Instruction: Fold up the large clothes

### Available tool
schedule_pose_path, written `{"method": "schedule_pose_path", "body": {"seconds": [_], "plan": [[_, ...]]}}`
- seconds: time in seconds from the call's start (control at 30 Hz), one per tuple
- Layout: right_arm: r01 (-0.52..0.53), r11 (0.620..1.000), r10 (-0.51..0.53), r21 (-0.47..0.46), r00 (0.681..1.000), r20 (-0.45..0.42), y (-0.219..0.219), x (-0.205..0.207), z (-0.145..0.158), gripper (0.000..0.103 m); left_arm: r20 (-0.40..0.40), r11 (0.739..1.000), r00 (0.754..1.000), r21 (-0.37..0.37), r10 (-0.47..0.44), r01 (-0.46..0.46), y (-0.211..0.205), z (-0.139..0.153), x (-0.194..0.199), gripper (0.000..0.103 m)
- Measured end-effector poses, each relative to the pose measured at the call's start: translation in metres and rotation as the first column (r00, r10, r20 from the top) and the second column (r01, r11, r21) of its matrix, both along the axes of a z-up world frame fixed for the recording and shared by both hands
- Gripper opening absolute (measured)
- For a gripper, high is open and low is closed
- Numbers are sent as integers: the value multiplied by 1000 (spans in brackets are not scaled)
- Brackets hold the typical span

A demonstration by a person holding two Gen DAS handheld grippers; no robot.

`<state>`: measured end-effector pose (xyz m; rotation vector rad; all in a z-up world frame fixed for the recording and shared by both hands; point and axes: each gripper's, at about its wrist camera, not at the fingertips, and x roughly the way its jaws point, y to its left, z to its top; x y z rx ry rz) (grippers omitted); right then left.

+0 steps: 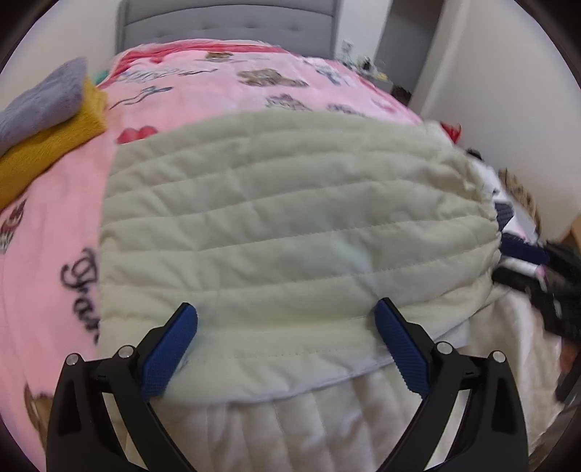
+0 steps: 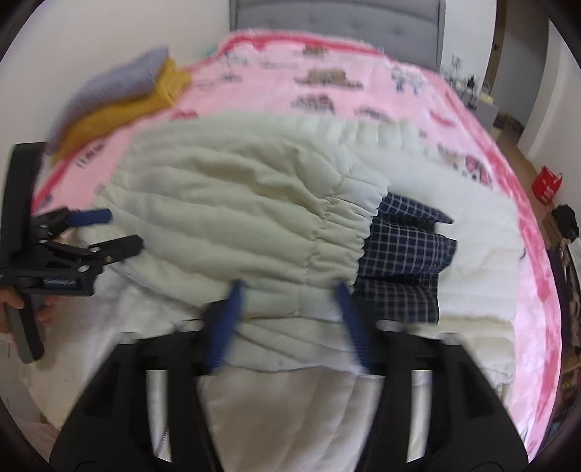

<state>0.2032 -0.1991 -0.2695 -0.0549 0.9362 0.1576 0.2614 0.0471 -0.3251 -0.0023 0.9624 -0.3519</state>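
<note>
A pale green quilted jacket (image 1: 276,225) lies folded on the near part of a bed, its hem at the bed's front edge; it also shows in the right wrist view (image 2: 239,203). My left gripper (image 1: 287,316) is open, its blue pads over the jacket's near hem, holding nothing. It shows from the side in the right wrist view (image 2: 120,228), at the jacket's left edge. My right gripper (image 2: 290,294) is open over the jacket's near right part, by its elastic cuff (image 2: 337,228). This view is blurred.
A pink printed blanket (image 1: 203,94) covers the bed. Folded grey (image 1: 40,105) and mustard (image 1: 51,152) clothes are stacked at the left. A dark blue checked garment (image 2: 403,250) lies on white bedding (image 2: 475,254) right of the jacket. A grey headboard (image 1: 225,21) stands behind.
</note>
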Motion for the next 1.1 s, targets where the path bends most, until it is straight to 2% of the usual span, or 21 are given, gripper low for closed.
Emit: {"method": "schedule_pose_path", "body": {"seconds": [0.1,0.2,0.23,0.33,0.4,0.47,0.5,0.57,0.67,0.8,0.93,0.97,1.07,1.1], "plan": [[15,1000,-15,-7,998,54,3,-27,14,70,9,997,998,-48,58,-58,11,17,-18,98],[74,997,-75,20,997,12,0,-59,14,70,28,996,996,-16,84,-83,13,26,-47,98],[95,995,-95,19,995,-3,-1,-68,13,70,7,997,997,16,77,-78,13,25,-62,98],[210,978,-209,13,975,-70,-15,-100,6,72,-77,998,996,41,46,-43,24,20,-96,98],[294,956,-291,1,947,-135,-32,-121,-2,73,-146,998,989,55,37,-30,38,14,-118,98],[346,937,-350,-54,922,-167,-47,-136,-6,73,-191,996,981,84,33,-17,54,9,-138,98],[378,919,-393,-112,903,-176,-55,-146,-5,74,-209,995,978,103,18,4,63,7,-146,98],[402,902,-426,-156,889,-171,-67,-161,-1,78,-228,991,974,128,-9,39,76,4,-158,98],[417,888,-451,-194,874,-181,-84,-179,1,79,-282,988,959,137,-30,72,97,-5,-166,98],[439,879,-474,-188,851,-228,-102,-197,-13,77,-373,994,926,62,-61,90,106,-25,-162,98],[488,854,-520,-180,797,-306,-112,-215,-34,72,-452,995,887,-61,-92,72,104,-43,-162,98],[500,850,-527,-166,792,-309,-114,-221,-36,71,-455,994,885,-80,-101,73,103,-44,-164,98],[516,847,-526,-123,787,-322,-116,-229,-37,72,-431,995,900,-88,-72,38,105,-44,-172,98],[524,845,-528,-107,783,-329,-116,-231,-37,72,-446,995,893,-97,-66,25,108,-48,-173,98]]}}
